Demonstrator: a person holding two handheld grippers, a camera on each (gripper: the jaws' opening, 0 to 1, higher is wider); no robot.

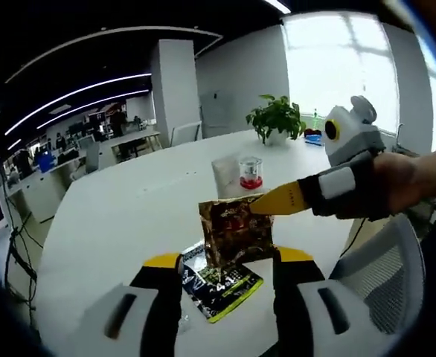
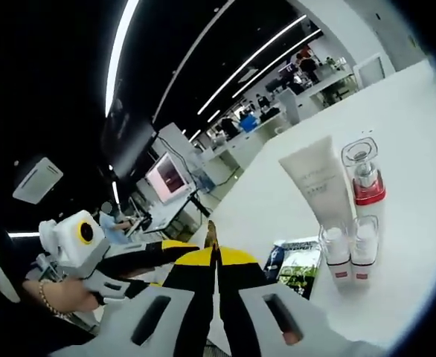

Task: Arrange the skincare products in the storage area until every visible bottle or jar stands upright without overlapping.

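Reaching in from the right in the left gripper view, the right gripper (image 1: 266, 202) pinches a brown sachet (image 1: 236, 232) upright above a green packet (image 1: 219, 282) on the white bench (image 1: 121, 216); the left gripper (image 1: 227, 262) jaws stand wide, a small jar (image 1: 250, 172) beyond. In the right gripper view, the right gripper's jaws close on the sachet's edge (image 2: 211, 236), with a white tube (image 2: 320, 182) and bottles (image 2: 350, 249) upright beside.

Both views sit low and close over the white table (image 1: 114, 216), facing opposite ways, sharing the green-black packet (image 1: 222, 282).
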